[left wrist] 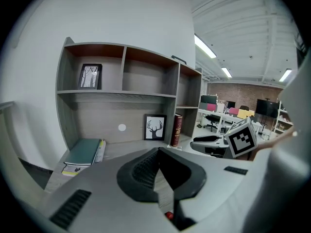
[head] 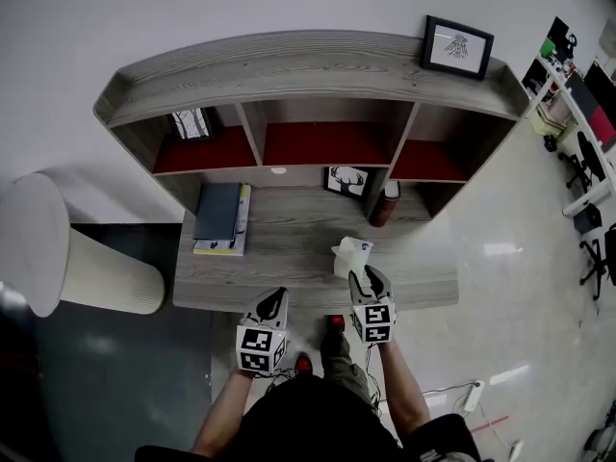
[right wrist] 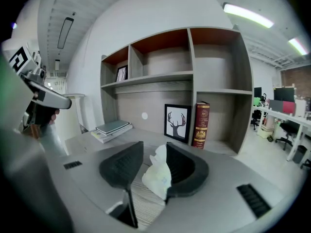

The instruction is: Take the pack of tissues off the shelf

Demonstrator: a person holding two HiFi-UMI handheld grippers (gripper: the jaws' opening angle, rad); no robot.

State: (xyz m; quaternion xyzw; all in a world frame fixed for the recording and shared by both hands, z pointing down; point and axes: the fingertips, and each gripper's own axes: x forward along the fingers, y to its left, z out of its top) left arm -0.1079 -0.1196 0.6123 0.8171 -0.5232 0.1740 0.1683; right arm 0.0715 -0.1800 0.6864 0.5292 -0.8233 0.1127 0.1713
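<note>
The pack of tissues [head: 348, 255], white and crumpled, sits on the grey wooden desk [head: 289, 248] near its front edge, below the shelf compartments. My right gripper [head: 369, 279] reaches over the desk edge with the pack between its jaws. In the right gripper view the pack [right wrist: 156, 176] leans against the right jaw, with a gap of bare wood between it and the left jaw; the right gripper [right wrist: 154, 152] is open. My left gripper [head: 276, 301] hangs before the desk edge, shut and empty [left wrist: 159, 152].
A stack of books [head: 221, 218] lies at the desk's left. A framed deer picture [head: 346, 181] and a dark red book [head: 385, 204] stand at the back. Another frame [head: 457, 46] tops the shelf. A white cylinder [head: 67, 258] stands left of the desk.
</note>
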